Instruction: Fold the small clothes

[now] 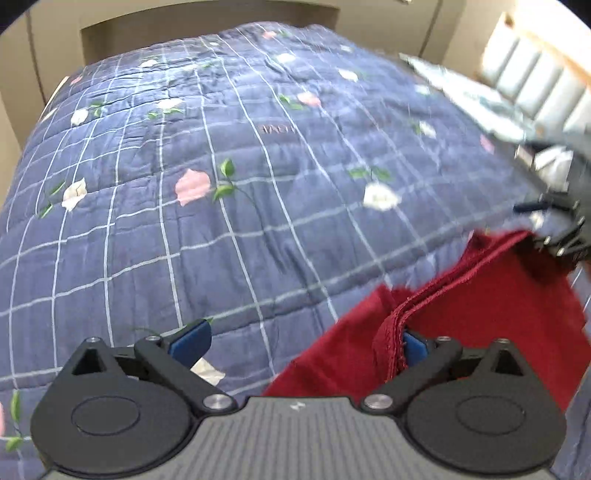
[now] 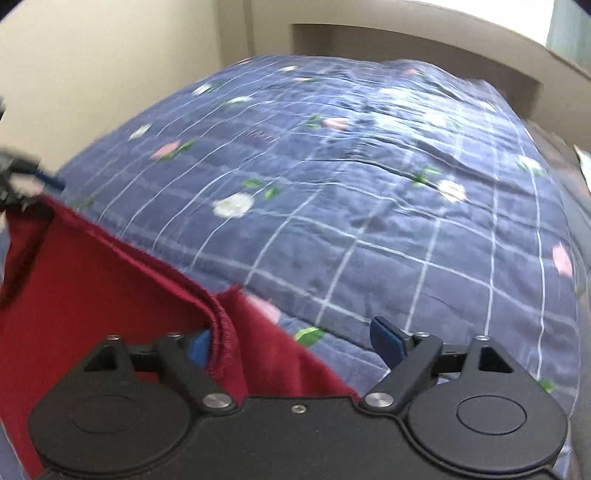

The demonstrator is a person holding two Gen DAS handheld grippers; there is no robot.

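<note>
1. At the bottom of the left wrist view, the left gripper (image 1: 301,341) stands with its jaws spread wide and released. One blue pad (image 1: 190,341) sits at lower left over the quilt, and the other blue pad (image 1: 413,349) at lower right lies against the hemmed edge of the red cloth. Nothing is pinched between them.

2. At the bottom of the right wrist view, the right gripper (image 2: 293,341) is likewise spread and released. Its left blue pad (image 2: 199,349) is half hidden behind the cloth's folded edge, and its right blue pad (image 2: 388,343) stands clear over the quilt.

3. The red cloth (image 1: 498,314) fills the lower right of the left wrist view. It lies on the bed with a doubled, stitched hem running up toward the right edge of the frame. In the right wrist view the same red cloth (image 2: 92,288) takes up the lower left, its folded hem running from the upper left corner of the cloth down to the gripper.

4. At the far end of that hem, the other gripper shows in each view, at the right edge of the left wrist view and the left edge of the right wrist view, both blurred.

5. Beyond the cloth, the blue checked quilt (image 1: 240,166) with pink and white flowers covers the bed and fills the middle of both frames.

6. Farthest off, at the top of the frames, are the beige headboard (image 1: 207,22) and the plain wall (image 2: 110,74).
</note>
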